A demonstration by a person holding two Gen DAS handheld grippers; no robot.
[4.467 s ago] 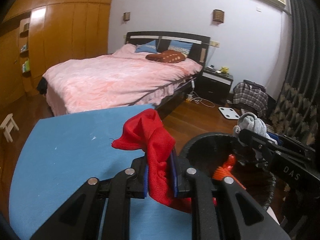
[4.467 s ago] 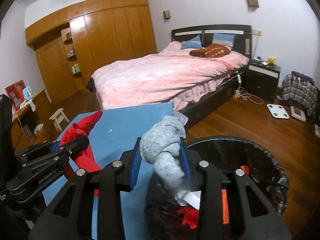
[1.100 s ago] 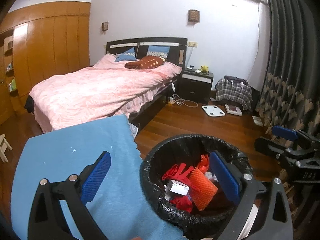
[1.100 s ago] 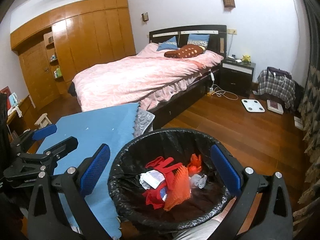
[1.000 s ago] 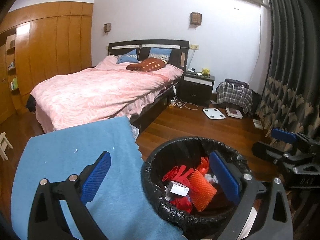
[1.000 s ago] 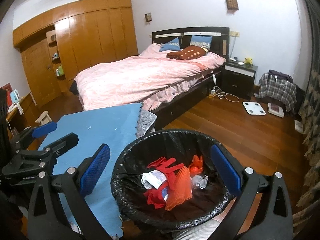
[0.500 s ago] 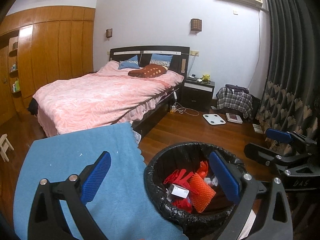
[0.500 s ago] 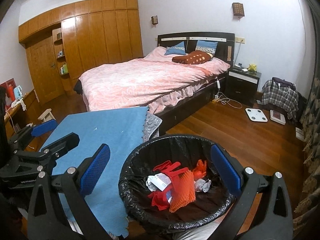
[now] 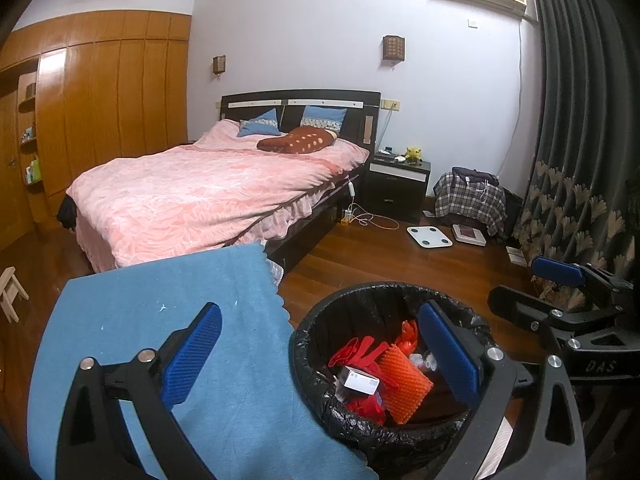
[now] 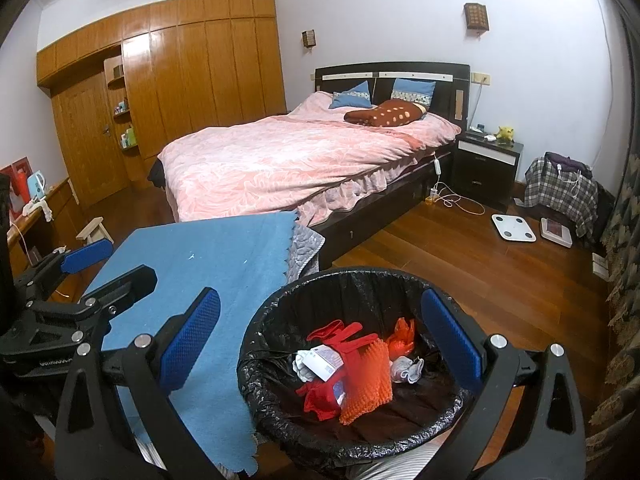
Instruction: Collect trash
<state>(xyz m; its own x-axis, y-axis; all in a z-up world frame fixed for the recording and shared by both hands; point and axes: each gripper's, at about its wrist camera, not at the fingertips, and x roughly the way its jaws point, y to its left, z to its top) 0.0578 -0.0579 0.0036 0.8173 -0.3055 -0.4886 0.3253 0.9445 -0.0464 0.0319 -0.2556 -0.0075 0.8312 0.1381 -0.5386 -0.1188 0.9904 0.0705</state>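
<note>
A black-lined trash bin (image 9: 320, 396) (image 10: 256, 392) stands on the floor beside the blue-covered table (image 9: 140, 320) (image 10: 208, 252). Inside lie a red cloth (image 10: 332, 360), an orange mesh piece (image 10: 368, 384), a small white box (image 10: 324, 360) and a grey sock (image 10: 406, 370). My left gripper (image 9: 320, 356) is open and empty, held above the table edge and bin. My right gripper (image 10: 320, 340) is open and empty above the bin. Each gripper shows in the other's view, the right (image 9: 560, 292) and the left (image 10: 76, 276).
A bed with a pink cover (image 9: 200, 196) stands behind the table. A black nightstand (image 9: 396, 188), a white scale (image 9: 428, 236), a plaid bag (image 9: 468, 200) and cables lie on the wood floor at right. Dark curtains (image 9: 580, 160) hang far right. A small stool (image 10: 94, 230) stands left.
4.5 s ago my left gripper held the red cloth and my right the grey sock; both now lie in the bin. In the last second both grippers stayed open and rose slightly.
</note>
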